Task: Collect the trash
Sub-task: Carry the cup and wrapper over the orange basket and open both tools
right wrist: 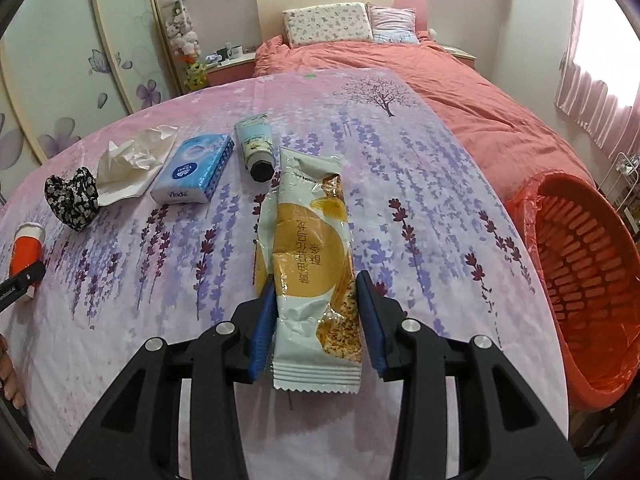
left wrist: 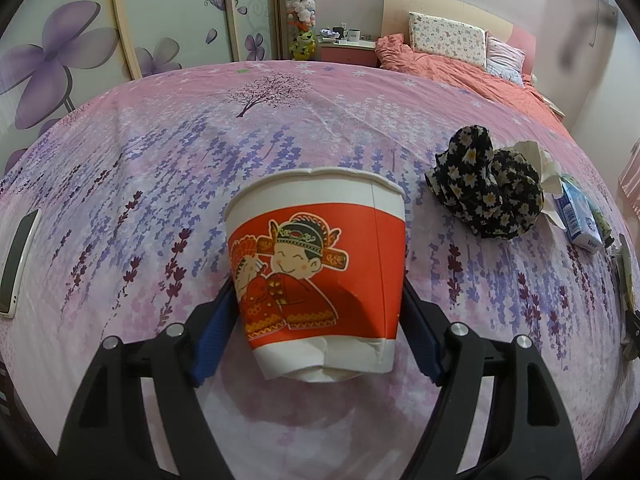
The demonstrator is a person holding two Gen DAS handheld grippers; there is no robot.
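A red and white paper cup (left wrist: 320, 264) with a cartoon print stands upright between the blue pads of my left gripper (left wrist: 318, 284), which is shut on its sides and holds it just above the flowered cloth. The same cup (right wrist: 26, 246) shows at the far left of the right wrist view. A long yellow and white snack wrapper (right wrist: 312, 248) runs lengthwise between the fingers of my right gripper (right wrist: 316, 278). The pads touch its two long edges and it hangs a little above the cloth.
A red-lined basket bin (right wrist: 520, 216) stands off the table's right edge. On the cloth lie a crumpled tissue (right wrist: 128, 164), a blue tissue pack (right wrist: 192, 176), a tube (right wrist: 254, 148) and a black floral cloth (right wrist: 72, 198). A phone (left wrist: 18, 256) lies far left.
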